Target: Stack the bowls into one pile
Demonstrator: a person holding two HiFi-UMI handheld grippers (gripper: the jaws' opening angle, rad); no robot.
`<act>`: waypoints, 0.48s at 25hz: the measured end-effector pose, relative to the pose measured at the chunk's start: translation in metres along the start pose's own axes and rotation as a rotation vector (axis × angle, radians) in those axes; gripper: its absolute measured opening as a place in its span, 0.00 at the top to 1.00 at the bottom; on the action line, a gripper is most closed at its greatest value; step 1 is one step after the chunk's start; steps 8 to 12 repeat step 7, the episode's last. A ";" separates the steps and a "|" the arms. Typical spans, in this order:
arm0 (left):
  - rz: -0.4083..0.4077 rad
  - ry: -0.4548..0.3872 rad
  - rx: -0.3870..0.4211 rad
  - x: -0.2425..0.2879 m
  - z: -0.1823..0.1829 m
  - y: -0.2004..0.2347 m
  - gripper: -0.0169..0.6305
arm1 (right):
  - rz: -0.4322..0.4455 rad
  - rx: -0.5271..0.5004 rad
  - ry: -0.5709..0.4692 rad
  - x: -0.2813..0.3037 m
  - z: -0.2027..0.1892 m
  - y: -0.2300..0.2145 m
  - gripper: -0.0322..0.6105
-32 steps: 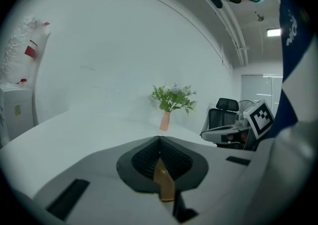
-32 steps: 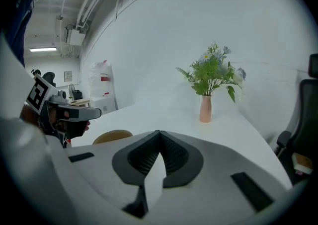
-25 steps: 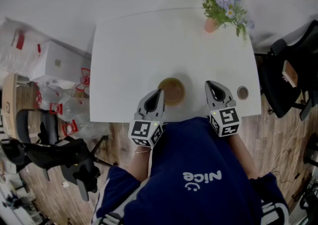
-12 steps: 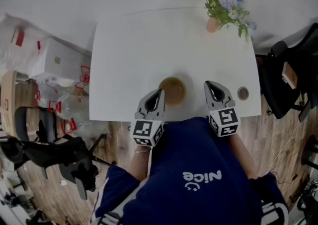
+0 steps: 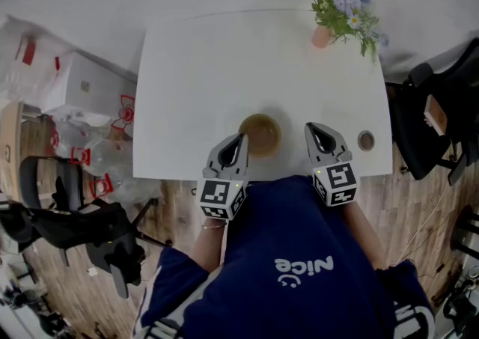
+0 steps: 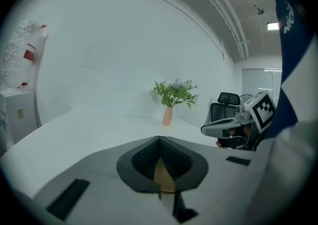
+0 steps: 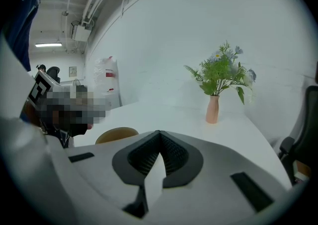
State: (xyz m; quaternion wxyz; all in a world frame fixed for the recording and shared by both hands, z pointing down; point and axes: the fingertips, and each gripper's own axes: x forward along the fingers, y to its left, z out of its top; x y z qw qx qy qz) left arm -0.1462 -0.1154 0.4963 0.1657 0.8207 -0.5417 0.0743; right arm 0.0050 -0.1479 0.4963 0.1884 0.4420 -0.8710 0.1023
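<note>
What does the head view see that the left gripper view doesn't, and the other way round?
Only the head view shows the small round thing near the table's right edge and the wooden floor. Only the left gripper view shows the ceiling light. Both show the brown bowl, the flower vase, the white table and the right hand-held gripper.

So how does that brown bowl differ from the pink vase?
The bowl is brown, low and wide; the vase is pink, tall and narrow. The bowl sits by the near edge; the vase stands at the far right corner with flowers in it. Both rest on the white table.
</note>
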 end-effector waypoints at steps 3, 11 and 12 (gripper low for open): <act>0.007 0.001 -0.031 -0.001 -0.001 0.003 0.95 | 0.003 0.008 0.008 0.001 -0.002 0.001 0.92; 0.017 -0.010 -0.074 0.000 -0.001 0.008 0.95 | 0.001 0.026 0.010 0.002 -0.004 0.000 0.92; 0.017 -0.010 -0.074 0.000 -0.001 0.008 0.95 | 0.001 0.026 0.010 0.002 -0.004 0.000 0.92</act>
